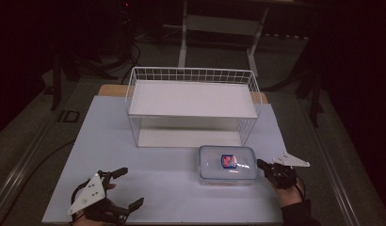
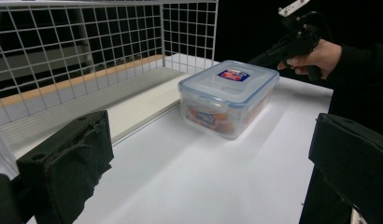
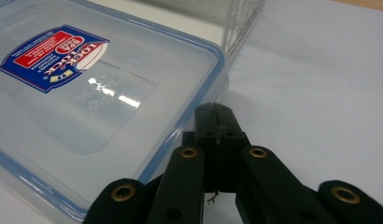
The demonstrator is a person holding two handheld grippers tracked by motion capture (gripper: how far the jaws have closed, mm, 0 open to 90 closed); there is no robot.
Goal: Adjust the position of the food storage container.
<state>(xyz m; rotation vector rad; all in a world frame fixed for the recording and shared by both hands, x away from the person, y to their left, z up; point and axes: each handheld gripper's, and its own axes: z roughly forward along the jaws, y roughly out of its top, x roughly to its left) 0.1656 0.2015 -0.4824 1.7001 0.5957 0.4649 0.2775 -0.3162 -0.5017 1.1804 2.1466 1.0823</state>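
Clear lidded food container with a red-blue label sat on the white table, just in front of the white wire two-tier rack, toward its right end. Some orange contents showed through the wall in the left gripper view. Right gripper had its jaws pressed together, nothing between them, tip right at the container's right lid edge; contact couldn't be confirmed. Left gripper sat at the near-left of the table, jaws spread wide and empty, well apart from the container.
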